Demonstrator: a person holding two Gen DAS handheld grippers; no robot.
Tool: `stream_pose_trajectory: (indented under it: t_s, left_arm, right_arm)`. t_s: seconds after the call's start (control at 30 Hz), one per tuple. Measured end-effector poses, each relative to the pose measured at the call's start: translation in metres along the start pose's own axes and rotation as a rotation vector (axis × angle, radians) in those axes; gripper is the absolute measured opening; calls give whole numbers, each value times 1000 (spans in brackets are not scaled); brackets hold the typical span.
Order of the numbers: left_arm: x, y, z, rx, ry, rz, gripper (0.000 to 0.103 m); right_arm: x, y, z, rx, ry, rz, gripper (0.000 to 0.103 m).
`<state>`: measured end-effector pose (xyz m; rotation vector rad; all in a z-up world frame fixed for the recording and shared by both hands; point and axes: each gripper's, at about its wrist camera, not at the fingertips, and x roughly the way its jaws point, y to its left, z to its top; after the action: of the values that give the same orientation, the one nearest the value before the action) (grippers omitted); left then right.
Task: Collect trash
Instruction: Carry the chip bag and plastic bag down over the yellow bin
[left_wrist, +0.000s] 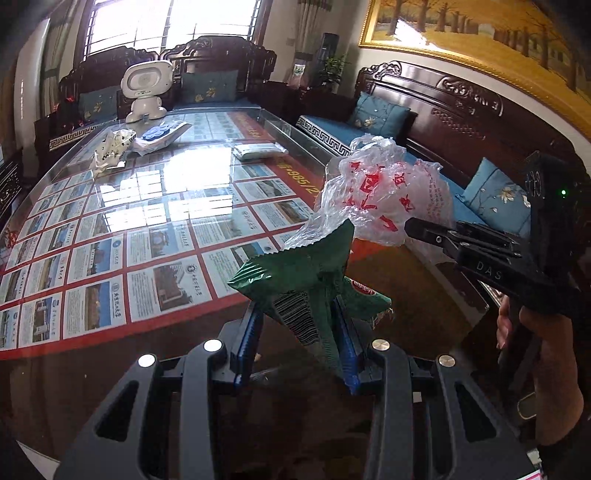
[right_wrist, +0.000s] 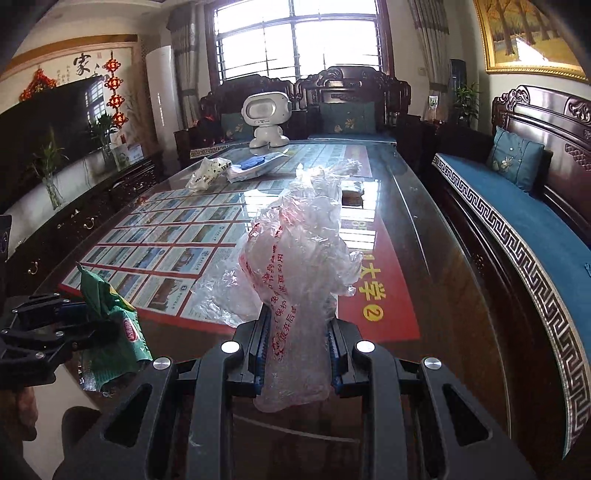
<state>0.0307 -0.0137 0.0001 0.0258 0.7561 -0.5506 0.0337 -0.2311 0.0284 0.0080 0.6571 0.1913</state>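
left jaws: we are pinching the green snack wrapper (left_wrist: 306, 284) between the blue pads of the left gripper (left_wrist: 301, 332), holding it up over the near edge of the table.
right jaws: we are squeezing the clear plastic bag (right_wrist: 299, 266) with red print in the right gripper (right_wrist: 297, 354), its gathered neck between the pads and the rest billowing above.
wrapper handling: we are judging it light, crinkly and slick; the grip near the barcode fold looks sound.
bag handling: we are judging it weightless, soft and slippery; taking it by the bunched neck seems best, since loose film would slide out.
remaining trash: we are seeing a crumpled white wrapper (right_wrist: 207, 173) and a white packet with a blue patch (right_wrist: 255, 166) near the far left corner, and a flat pack (left_wrist: 260, 150) toward the right edge.
surface: we are working over a glass table top (right_wrist: 406, 236) covering a printed poster, glossy and glaring.
room: we are noticing a white toy robot (right_wrist: 266, 114) at the far edge, a carved sofa (right_wrist: 535, 206) along the right, and a window beyond.
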Motion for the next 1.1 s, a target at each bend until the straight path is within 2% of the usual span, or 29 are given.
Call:
stream_pose_trajectory:
  t_s: [0.4, 0.57, 0.83, 1.1]
  left_arm:
    - [-65, -41, -84, 95, 18, -62, 39]
    - [-81, -52, -120, 117, 44, -73, 39]
    - [-64, -52, -174, 104, 182, -91, 39]
    - [-27, -36, -219, 63, 332, -67, 39]
  right_arm:
    - [-108, 9, -76, -3, -81, -1, 26]
    - [-140, 14, -106, -9, -77, 22, 25]
    - [-161, 43, -157, -99, -1, 26, 25]
    - [-163, 55, -192, -136, 92, 55, 26]
